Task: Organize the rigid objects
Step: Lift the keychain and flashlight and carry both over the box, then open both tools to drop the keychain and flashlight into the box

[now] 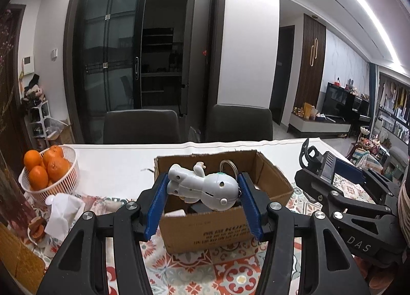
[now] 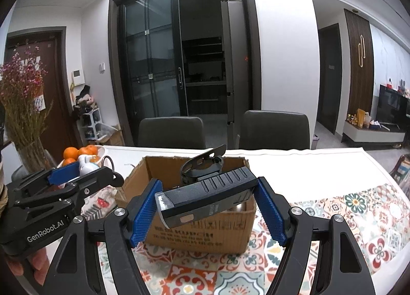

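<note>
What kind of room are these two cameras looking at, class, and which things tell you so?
Most likely a home dining area: a dining table with a patterned cloth, two chairs behind it, a basket of oranges.

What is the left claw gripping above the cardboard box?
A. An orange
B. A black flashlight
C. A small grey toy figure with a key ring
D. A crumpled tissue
C. In the left wrist view the left claw has its blue pads pressed on both sides of a grey toy figure, held over the cardboard box; the oranges sit in their white basket off to the side.
</note>
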`<state>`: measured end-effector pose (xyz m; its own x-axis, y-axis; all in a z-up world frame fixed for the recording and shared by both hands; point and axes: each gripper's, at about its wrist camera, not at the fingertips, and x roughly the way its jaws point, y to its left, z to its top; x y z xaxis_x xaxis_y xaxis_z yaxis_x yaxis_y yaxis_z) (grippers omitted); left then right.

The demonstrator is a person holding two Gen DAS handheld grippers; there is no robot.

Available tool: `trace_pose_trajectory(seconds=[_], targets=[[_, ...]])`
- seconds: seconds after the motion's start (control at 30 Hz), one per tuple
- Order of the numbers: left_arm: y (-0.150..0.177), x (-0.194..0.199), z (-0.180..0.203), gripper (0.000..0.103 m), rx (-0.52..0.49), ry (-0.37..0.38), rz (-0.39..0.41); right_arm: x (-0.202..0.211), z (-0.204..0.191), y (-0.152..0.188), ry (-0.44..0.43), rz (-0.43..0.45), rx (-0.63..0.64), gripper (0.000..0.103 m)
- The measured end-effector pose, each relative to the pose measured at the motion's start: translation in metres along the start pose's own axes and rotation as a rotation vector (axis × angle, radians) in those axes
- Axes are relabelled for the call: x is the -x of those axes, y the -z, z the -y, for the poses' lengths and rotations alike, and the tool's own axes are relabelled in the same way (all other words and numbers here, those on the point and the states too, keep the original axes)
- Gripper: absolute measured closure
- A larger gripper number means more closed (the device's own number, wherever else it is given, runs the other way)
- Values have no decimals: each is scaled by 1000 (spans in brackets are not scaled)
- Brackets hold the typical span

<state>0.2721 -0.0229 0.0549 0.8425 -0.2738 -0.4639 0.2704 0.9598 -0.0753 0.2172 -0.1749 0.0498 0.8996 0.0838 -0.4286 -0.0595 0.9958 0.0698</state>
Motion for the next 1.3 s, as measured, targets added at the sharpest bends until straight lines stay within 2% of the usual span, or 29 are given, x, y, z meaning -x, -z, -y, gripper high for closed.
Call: trace_pose_trajectory(seconds=[0.3,0.7,1.3], targets=[[-20,-25,-2,49,-8,-2,-28,-21,10,-13,-5,-37,-5,29],[-28,-69,-9,49,6,-12,-96,-57,15,-22,5,-104,6,29],[-15,-139,-12,49,-8,-22,-307,-135,30,-11,-9,-325,-5,29]])
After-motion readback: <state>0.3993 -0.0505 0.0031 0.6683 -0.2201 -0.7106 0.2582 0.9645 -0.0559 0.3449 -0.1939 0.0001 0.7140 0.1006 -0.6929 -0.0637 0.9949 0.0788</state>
